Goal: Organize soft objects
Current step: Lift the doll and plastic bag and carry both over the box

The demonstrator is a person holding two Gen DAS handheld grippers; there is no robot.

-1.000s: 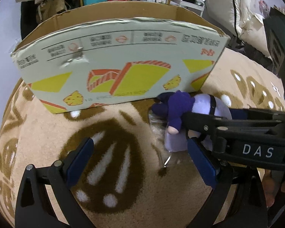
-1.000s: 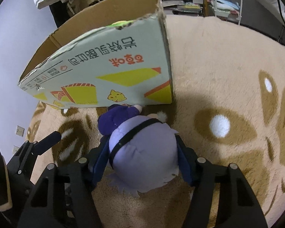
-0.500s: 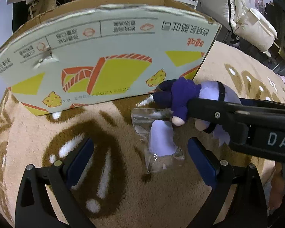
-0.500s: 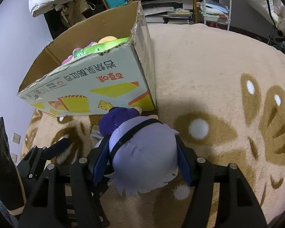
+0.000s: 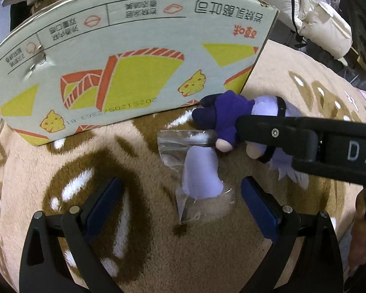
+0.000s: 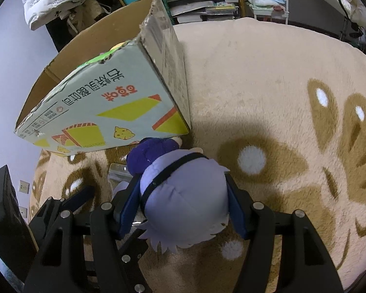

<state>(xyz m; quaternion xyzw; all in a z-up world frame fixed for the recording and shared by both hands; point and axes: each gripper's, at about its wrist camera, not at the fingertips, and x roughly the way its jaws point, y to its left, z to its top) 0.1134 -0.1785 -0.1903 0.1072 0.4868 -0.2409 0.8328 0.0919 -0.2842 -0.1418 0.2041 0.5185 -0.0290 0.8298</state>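
My right gripper [image 6: 180, 210] is shut on a lavender and dark purple plush doll [image 6: 183, 195] and holds it above the rug, in front of the cardboard box [image 6: 105, 107]. The doll also shows in the left wrist view [image 5: 234, 119], clamped in the right gripper's black fingers [image 5: 292, 131]. A clear plastic bag with a lavender piece inside [image 5: 197, 171] lies on the rug between the blue pads of my left gripper [image 5: 180, 202], which is open and empty. The box [image 5: 134, 56] stands just beyond; soft toys show inside it [image 6: 117, 46].
A tan rug with brown and white patterns [image 6: 268, 112] covers the floor. Shelves with books and clutter [image 6: 207, 7] stand behind the box. White padded bedding [image 5: 317, 22] lies at the far right. A black object [image 6: 2, 210] stands at the left.
The right gripper has lifted the doll off the rug, uncovering the plastic bag beneath it. The left gripper has moved closer to the bag and the box.
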